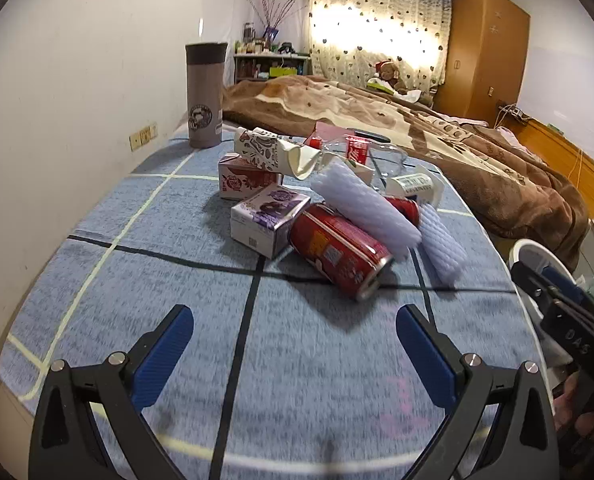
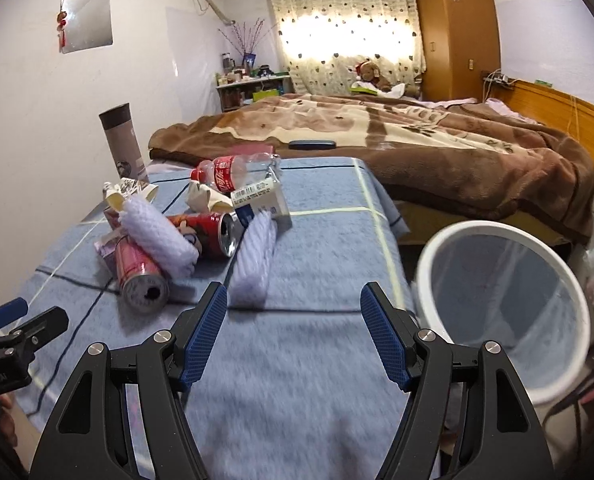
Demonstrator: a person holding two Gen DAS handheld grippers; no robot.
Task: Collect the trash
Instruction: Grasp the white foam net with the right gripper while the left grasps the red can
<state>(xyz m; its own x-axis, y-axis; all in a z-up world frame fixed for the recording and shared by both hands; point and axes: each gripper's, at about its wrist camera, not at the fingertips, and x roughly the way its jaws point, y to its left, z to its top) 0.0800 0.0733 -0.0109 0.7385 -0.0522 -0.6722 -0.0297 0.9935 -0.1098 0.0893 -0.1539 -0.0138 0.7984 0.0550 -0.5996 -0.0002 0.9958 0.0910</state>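
Note:
A heap of trash lies on the blue checked cloth (image 1: 145,248): a red can (image 1: 337,250) on its side, white foam nets (image 1: 367,210), small purple (image 1: 269,212) and pink (image 1: 241,178) cartons, a crushed paper cup (image 1: 273,152) and a clear cola bottle (image 1: 349,150). My left gripper (image 1: 295,322) is open and empty, just short of the red can. In the right wrist view my right gripper (image 2: 293,304) is open and empty, near a foam net (image 2: 253,260). The can (image 2: 139,272) and bottle (image 2: 233,172) show there too. A white bin (image 2: 501,308) stands right of the table.
A tall grey thermos (image 1: 205,94) stands upright at the cloth's far left corner. A bed with a brown blanket (image 2: 437,148) lies beyond the table, with a dark remote (image 2: 312,144) on it. A white wall runs along the left.

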